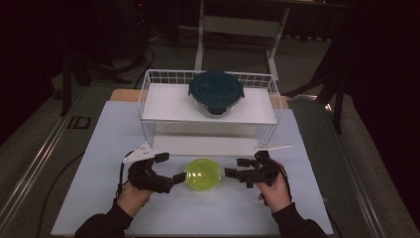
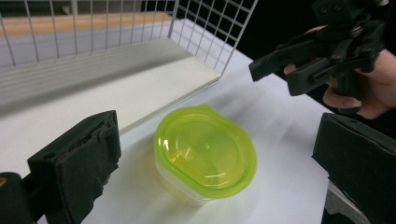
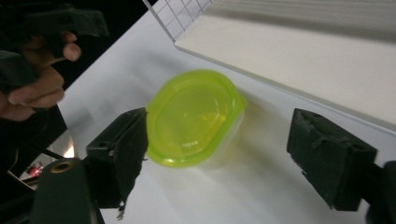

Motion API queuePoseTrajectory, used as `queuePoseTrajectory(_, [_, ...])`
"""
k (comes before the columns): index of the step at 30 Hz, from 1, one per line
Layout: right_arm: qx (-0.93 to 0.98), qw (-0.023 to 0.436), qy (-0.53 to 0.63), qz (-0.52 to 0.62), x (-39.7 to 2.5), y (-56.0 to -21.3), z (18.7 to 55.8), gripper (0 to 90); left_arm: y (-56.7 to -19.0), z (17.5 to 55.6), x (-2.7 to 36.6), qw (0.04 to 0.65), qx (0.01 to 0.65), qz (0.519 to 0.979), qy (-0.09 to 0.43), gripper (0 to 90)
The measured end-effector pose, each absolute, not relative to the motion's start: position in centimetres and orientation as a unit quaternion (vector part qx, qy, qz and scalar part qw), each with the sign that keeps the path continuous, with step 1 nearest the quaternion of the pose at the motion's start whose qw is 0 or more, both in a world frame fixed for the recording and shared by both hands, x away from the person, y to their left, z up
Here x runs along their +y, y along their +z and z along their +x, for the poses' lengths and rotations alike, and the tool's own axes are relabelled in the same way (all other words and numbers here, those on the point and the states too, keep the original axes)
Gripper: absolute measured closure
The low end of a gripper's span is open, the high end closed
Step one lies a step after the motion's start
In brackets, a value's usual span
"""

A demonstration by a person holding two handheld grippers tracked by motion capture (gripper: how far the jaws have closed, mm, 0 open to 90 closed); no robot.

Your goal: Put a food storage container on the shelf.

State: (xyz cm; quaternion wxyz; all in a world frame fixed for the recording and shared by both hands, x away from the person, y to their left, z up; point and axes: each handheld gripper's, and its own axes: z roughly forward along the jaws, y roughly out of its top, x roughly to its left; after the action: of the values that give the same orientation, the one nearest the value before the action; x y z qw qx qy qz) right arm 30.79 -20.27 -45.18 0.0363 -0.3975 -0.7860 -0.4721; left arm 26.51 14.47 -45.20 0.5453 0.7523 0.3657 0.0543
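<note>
A small clear container with a yellow-green lid (image 1: 203, 174) stands on the white table mat near the front. My left gripper (image 1: 171, 167) is open just left of it, one jaw tip close to its rim. My right gripper (image 1: 236, 167) is open just right of it, a small gap away. In the left gripper view the container (image 2: 205, 151) sits ahead between my wide-apart jaws (image 2: 223, 140), with the right gripper (image 2: 327, 51) beyond it. In the right gripper view the container (image 3: 194, 116) lies ahead of the open right gripper (image 3: 224, 149), nearer its left jaw.
A white wire rack (image 1: 148, 99) with two shelves stands behind the container. On its top shelf rests a round glass dish with a dark teal lid (image 1: 216, 91). A table frame (image 1: 237, 25) stands beyond in the dark. The mat's edge (image 1: 317, 198) runs along the right.
</note>
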Motion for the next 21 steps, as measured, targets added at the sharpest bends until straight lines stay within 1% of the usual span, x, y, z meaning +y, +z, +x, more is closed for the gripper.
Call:
queuePoseTrajectory(3, [-0.79, 0.045, -0.471, -0.389, -19.8, -45.3, 31.5, 20.4, -45.9, 27.3, 13.9, 0.528, 0.388, 0.755, 0.022, 0.6])
queuePoseTrajectory(5, [-0.794, 0.042, -0.465, -0.388, -19.6, -45.4, 31.7, 20.4, -46.2, 27.5, 13.7, 0.52, 0.4, 0.754, 0.017, 1.3])
queuePoseTrajectory(6, [-0.796, 0.052, -0.463, -0.386, -19.4, -45.5, 32.0, 20.1, -46.4, 27.6, 13.6, 0.517, 0.406, 0.754, 0.009, 4.8])
queuePoseTrajectory(8, [-0.798, 0.058, -0.458, -0.387, -19.1, -45.9, 32.3, 19.7, -46.9, 28.0, 13.5, 0.512, 0.43, 0.744, -0.007, 7.4])
queuePoseTrajectory(9, [-0.798, 0.058, -0.458, -0.387, -19.1, -45.9, 32.3, 19.7, -46.9, 28.0, 13.5, 0.512, 0.43, 0.744, -0.007, 9.4])
queuePoseTrajectory(10, [-0.801, 0.062, -0.45, -0.39, -18.9, -46.2, 32.4, 19.7, -47.6, 28.5, 13.5, 0.5, 0.462, 0.732, -0.036, 9.4])
queuePoseTrajectory(11, [-0.8, 0.08, -0.43, -0.41, -18.4, -46.8, 32.7, 19.6, -47.9, 28.7, 13.5, 0.5, 0.472, 0.724, -0.055, 13.7])
queuePoseTrajectory(14, [-0.788, 0.11, -0.43, -0.427, -18.2, -47.6, 33.1, 17.9, -48.7, 29.2, 13.5, 0.489, 0.491, 0.715, -0.088, 15.2])
queuePoseTrajectory(15, [-0.788, 0.11, -0.43, -0.427, -18.2, -47.6, 33.1, 17.9, -48.7, 29.2, 13.5, 0.489, 0.491, 0.715, -0.088, 15.9])
queuePoseTrajectory(16, [-0.784, 0.112, -0.429, -0.434, -18.2, -47.7, 33.2, 18.7, -49.2, 29.5, 13.6, 0.48, 0.512, 0.704, -0.109, 15.9])
queuePoseTrajectory(17, [-0.778, 0.119, -0.429, -0.444, -18.2, -48.1, 33.4, 20.2, -49.3, 29.6, 13.6, 0.477, 0.52, 0.699, -0.115, 21.3])
queuePoseTrajectory(20, [-0.773, 0.129, -0.421, -0.456, -18.1, -48.5, 33.6, 24.8, -50.0, 29.9, 13.9, 0.472, 0.54, 0.684, -0.135, 28.0])
queuePoseTrajectory(21, [-0.774, 0.129, -0.417, -0.458, -18.0, -48.6, 33.7, 28.9, -50.1, 29.9, 13.9, 0.472, 0.541, 0.682, -0.138, 32.3])
